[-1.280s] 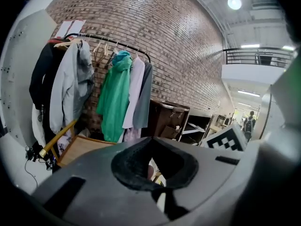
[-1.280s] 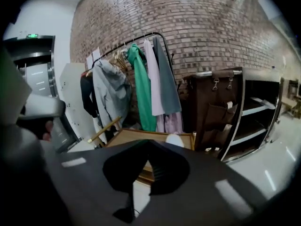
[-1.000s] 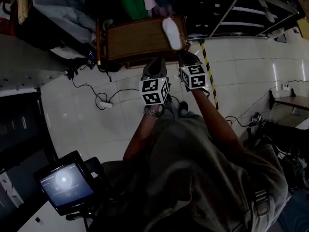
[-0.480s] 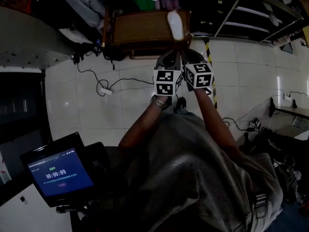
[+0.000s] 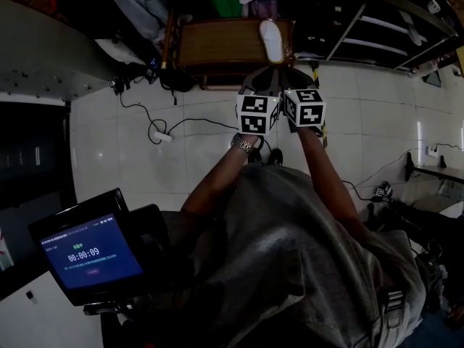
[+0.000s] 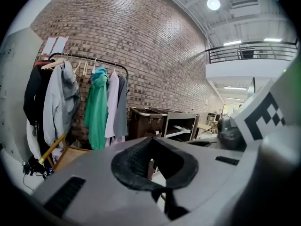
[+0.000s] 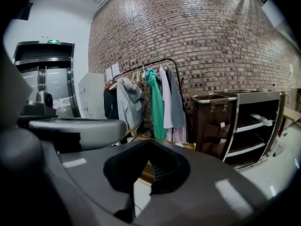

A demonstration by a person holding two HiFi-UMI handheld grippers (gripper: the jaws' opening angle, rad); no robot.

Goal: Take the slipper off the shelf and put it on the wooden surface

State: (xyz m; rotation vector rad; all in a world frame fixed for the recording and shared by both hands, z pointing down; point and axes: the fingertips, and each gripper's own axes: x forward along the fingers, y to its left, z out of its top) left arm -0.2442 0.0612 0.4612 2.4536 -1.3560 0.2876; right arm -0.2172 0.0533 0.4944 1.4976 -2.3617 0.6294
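Observation:
A white slipper [image 5: 273,40] lies on the right end of the wooden surface [image 5: 217,46], apart from both grippers. My left gripper [image 5: 255,87] and right gripper [image 5: 291,84] hang side by side just short of the wood's near edge, over the tiled floor. Both are shut with nothing between their fingers. In the left gripper view the left gripper [image 6: 151,145] has its jaws closed together, and the right gripper [image 7: 149,142] stands the same in its own view. The metal shelf [image 5: 377,27] stands to the right, also seen as shelf [image 7: 256,126], with a pale object on one tier.
A clothes rack [image 7: 150,98] with hanging garments stands behind the wood by the brick wall. A brown cart [image 7: 211,121] is beside the shelf. A cable and power strip [image 5: 163,136] lie on the floor, with striped tape [image 5: 313,75] near my right gripper. A monitor [image 5: 90,256] is at lower left.
Both grippers have drawn closer together and a little nearer the wooden surface. The slipper has stayed where it lies on the wood. The view has shifted slightly.

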